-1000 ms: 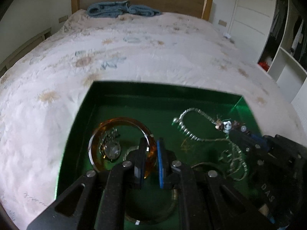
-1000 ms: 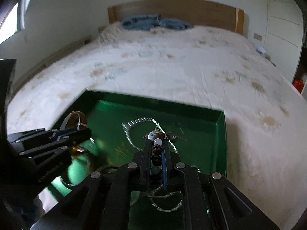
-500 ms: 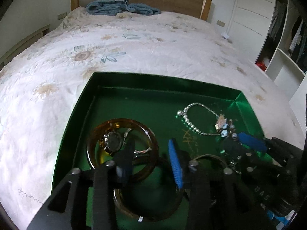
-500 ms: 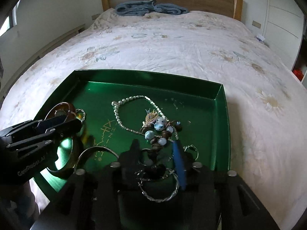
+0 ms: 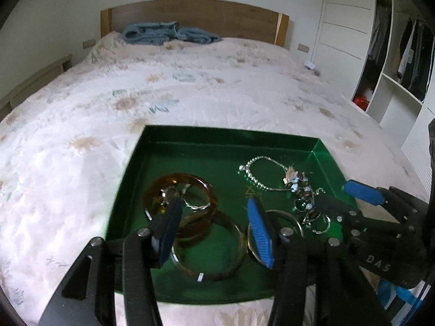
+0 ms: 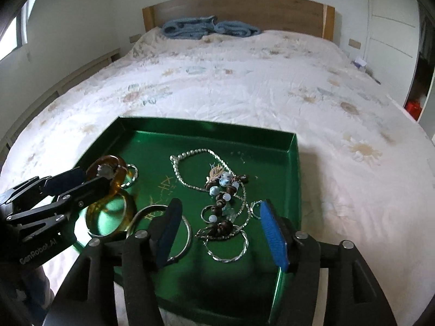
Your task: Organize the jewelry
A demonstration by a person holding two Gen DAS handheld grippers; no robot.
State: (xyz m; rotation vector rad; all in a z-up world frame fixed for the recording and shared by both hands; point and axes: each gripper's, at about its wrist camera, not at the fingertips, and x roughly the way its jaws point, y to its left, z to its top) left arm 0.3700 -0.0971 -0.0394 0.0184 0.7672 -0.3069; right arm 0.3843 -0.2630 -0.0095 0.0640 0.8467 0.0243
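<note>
A green tray [image 5: 217,138] [image 6: 295,163] lies on the bed and holds jewelry. On its left are an amber bangle [image 5: 209,190] [image 6: 121,179] and a gold bangle [image 5: 239,247] [image 6: 130,206]. A silver hoop [image 6: 187,233] lies near the middle. A silver bead chain [image 5: 251,175] [image 6: 176,167] and a beaded bracelet [image 5: 295,182] [image 6: 224,182] lie to the right, with small rings [image 6: 227,256]. My left gripper [image 5: 214,228] is open and empty above the bangles. My right gripper [image 6: 223,233] is open and empty above the bracelet's near end.
The tray sits on a floral white bedspread [image 5: 190,87]. A blue blanket [image 5: 165,34] lies by the wooden headboard [image 6: 244,8]. White cupboards and open shelves [image 5: 394,62] stand to the right of the bed.
Both grippers opened and drew back from the tray. The left let go of the amber bangle; the right let go of the beaded bracelet, which now lies in the tray.
</note>
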